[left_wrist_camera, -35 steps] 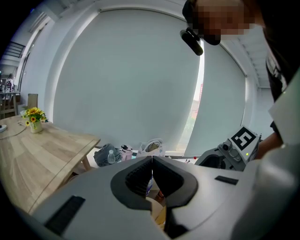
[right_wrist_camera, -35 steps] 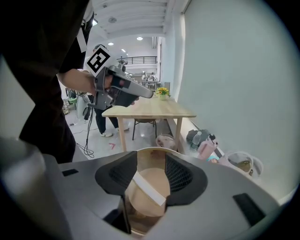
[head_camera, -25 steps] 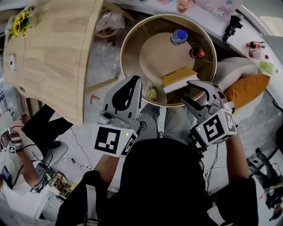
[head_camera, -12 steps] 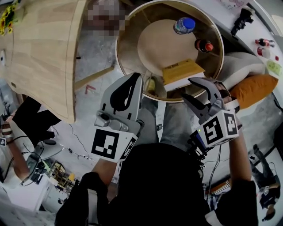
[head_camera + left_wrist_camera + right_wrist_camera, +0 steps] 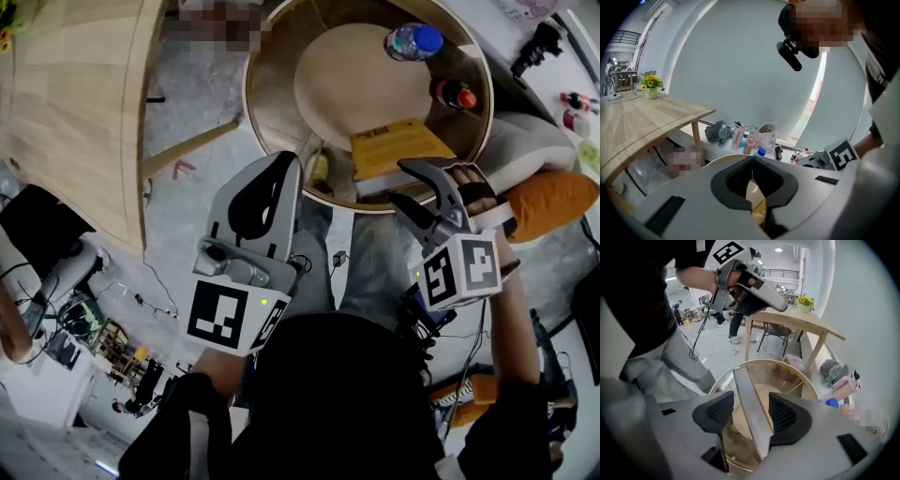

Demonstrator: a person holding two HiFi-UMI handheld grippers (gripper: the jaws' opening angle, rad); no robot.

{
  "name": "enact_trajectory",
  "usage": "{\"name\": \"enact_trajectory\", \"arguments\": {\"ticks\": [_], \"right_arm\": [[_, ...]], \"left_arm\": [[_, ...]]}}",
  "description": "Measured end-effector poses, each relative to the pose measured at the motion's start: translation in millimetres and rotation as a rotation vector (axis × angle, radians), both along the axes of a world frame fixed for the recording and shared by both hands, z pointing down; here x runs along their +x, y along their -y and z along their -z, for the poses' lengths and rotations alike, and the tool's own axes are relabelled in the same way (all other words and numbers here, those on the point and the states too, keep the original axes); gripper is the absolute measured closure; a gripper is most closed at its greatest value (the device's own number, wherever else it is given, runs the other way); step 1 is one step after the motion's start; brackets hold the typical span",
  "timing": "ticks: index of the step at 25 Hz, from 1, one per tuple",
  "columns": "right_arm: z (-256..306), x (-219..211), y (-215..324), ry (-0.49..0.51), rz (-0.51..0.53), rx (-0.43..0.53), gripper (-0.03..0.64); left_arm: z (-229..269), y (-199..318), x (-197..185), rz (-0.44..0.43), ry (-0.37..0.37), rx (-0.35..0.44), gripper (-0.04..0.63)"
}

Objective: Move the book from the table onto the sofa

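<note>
Seen from above, a person stands at a round glass-topped counter [image 5: 251, 112] with a tool in each hand. The yellow-covered book [image 5: 394, 148] lies flat at the counter's near edge, on the person's right side. Farther back on the counter stand a blue-capped bottle [image 5: 412, 40] and a red-capped bottle [image 5: 453, 94]. The right tool [image 5: 397, 183] points steeply down at the book's near edge. Its jaws are spread wide and have just been opening. In the right gripper view, the book's pale page edge runs slantwise through the gap between the two dark pads. It passes close to one pad, but neither pad is clamped on it, so the book is framed rather than gripped. The left tool [image 5: 286, 161] hovers beside the counter's rim, well apart from the book. In the left gripper view, its pads meet with nothing between them. A pale upholstered seat, probably the sofa [image 5: 525, 145], sits just beyond the counter on the right. An orange cushion [image 5: 553, 202] rests against it. The task appears to be at its very start, since the book has not yet left the counter. Clamping, lifting, carrying across to the sofa, setting down and letting go all remain to be done.
</note>
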State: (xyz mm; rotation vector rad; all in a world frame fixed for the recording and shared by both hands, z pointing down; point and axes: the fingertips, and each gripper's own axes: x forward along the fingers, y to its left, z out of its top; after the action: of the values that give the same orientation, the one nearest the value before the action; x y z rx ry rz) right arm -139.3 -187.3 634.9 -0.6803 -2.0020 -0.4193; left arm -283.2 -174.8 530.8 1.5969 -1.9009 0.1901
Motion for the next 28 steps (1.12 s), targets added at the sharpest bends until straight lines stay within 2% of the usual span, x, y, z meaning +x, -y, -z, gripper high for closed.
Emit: {"name": "enact_trajectory", "arguments": {"ticks": [7, 14, 17, 21, 28], "right_arm": [[-30.3, 2.8, -0.2, -0.098, 0.166, 0.172, 0.374], [-53.6, -0.6, 0.2, -0.178, 0.237, 0.234, 0.377], [-62.3, 3.5, 0.3, -0.208, 0.242, 0.247, 0.395], [-67.0, 3.2, -0.3, -0.196, 0.244, 0.276, 0.453], [-68.0, 2.5, -1.8, -0.202, 0.191, 0.280, 0.462]], "left_arm": [[-10.6, -10.7, -11.8, 0.043, -0.006, -0.004, 0.581], [-16.6, -20.5, -18.1, 0.070, -0.015, -0.017, 0.581], [-17.5, -21.9, -18.7, 0.080, -0.013, -0.018, 0.581], [-14.6, -21.2, -19.2, 0.081, -0.009, -0.008, 0.581], [-4.4, -22.4, -19.7, 0.073, 0.008, 0.008, 0.581]]}}
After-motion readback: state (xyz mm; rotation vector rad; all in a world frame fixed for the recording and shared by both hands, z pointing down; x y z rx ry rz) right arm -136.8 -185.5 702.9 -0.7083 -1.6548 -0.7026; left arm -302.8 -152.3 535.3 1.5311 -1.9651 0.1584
